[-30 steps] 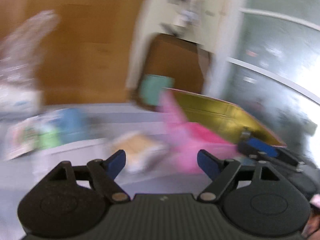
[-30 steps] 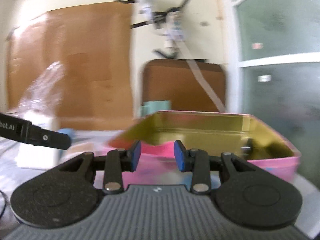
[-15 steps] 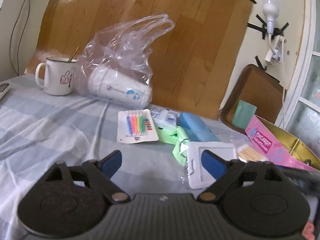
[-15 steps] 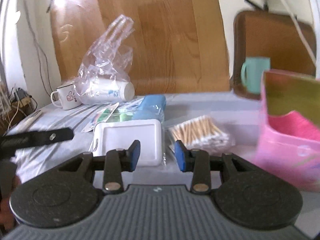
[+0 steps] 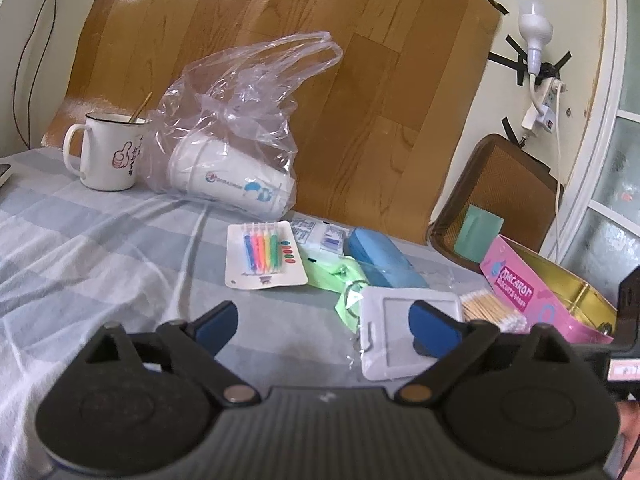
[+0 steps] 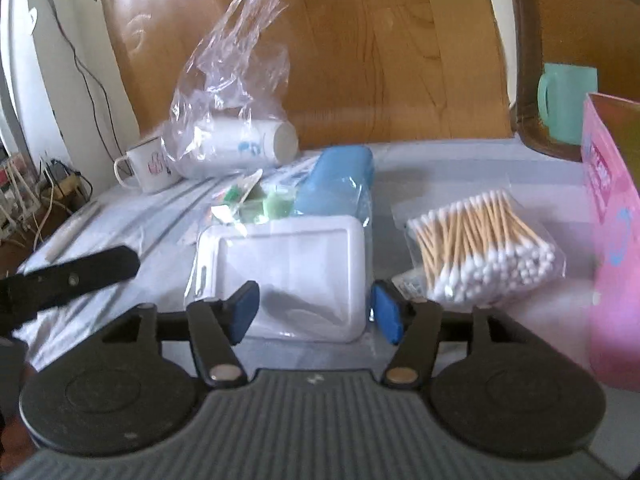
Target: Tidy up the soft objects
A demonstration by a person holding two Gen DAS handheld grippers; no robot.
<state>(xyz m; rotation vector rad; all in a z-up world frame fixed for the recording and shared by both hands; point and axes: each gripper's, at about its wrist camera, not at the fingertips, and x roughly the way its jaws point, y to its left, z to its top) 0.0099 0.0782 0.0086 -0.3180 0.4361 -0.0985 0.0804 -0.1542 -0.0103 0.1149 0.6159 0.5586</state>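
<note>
Wood-grain panels back a counter (image 5: 100,248) draped in pale checked cloth. Right gripper (image 6: 316,312): fingers parted wide, empty, straddling the near edge of the white badge holder (image 6: 292,276), not touching it. Left gripper (image 5: 324,322): fingers wide, empty, hovering short of the same holder. Cotton swab bag (image 6: 484,248) lies just beside it; pink tin (image 5: 552,296) stands open at right. Recommended — lower the right fingers squarely over the holder's edge and close gently, so the flexible plastic does not buckle or drag the green lanyard (image 5: 346,280).

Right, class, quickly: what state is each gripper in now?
Left gripper: open, holding nothing.
Right gripper: open, empty, white case lying beyond its fingers.
</note>
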